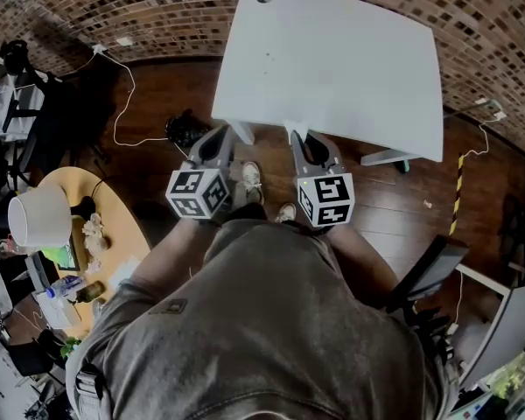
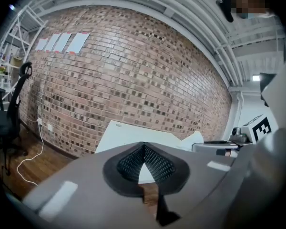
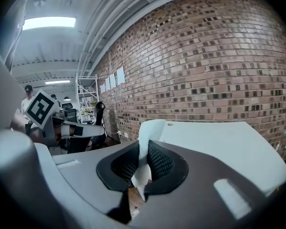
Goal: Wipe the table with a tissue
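Note:
The white table (image 1: 332,59) stands in front of me on a wooden floor, and its top is bare. Both grippers hover just short of its near edge. My right gripper (image 1: 303,136) is shut on a white tissue (image 3: 146,142), which sticks up between the pads and hangs below them, with the table (image 3: 219,142) beyond. My left gripper (image 1: 230,131) is shut with nothing in it, its tips meeting in the left gripper view (image 2: 144,146). From that view the right gripper (image 2: 226,148) and its tissue (image 2: 199,138) show to the right.
A brick wall (image 1: 157,7) runs behind the table. To my left is a round wooden table (image 1: 114,217) with a white lamp (image 1: 37,219) and bottles. A white cable (image 1: 121,103) and a black object (image 1: 185,129) lie on the floor. A dark chair (image 1: 430,271) stands at my right.

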The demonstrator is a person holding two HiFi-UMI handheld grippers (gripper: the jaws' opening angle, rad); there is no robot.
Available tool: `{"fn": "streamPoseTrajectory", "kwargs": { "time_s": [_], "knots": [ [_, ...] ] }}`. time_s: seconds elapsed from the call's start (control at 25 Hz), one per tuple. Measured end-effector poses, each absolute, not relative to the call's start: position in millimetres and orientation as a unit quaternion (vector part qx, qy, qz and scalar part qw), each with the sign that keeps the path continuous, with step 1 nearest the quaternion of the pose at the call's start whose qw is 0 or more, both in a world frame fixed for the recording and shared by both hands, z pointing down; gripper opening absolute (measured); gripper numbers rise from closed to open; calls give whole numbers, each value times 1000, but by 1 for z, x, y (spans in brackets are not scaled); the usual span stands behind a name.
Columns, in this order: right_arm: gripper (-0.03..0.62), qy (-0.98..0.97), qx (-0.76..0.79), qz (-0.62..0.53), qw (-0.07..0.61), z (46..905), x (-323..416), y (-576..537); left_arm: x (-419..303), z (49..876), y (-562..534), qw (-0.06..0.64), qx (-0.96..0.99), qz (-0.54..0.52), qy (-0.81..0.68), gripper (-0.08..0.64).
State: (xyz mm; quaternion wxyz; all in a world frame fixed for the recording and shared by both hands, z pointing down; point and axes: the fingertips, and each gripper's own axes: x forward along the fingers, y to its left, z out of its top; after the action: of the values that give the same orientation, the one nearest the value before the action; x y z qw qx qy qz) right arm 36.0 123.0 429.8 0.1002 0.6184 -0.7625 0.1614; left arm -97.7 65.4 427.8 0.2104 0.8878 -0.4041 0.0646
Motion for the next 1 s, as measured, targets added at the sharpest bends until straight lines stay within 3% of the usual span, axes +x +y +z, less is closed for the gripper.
{"fn": "streamPoseTrajectory", "kwargs": {
  "time_s": [0.56,1.0],
  "knots": [
    [44,-720,663,157,127,430,39,-4,-97,434,-83,226,904,51,-359,2],
    [44,-700,679,174,135,442,65,-55,-89,453,-126,248,898,72,-356,2]
  ]
}}
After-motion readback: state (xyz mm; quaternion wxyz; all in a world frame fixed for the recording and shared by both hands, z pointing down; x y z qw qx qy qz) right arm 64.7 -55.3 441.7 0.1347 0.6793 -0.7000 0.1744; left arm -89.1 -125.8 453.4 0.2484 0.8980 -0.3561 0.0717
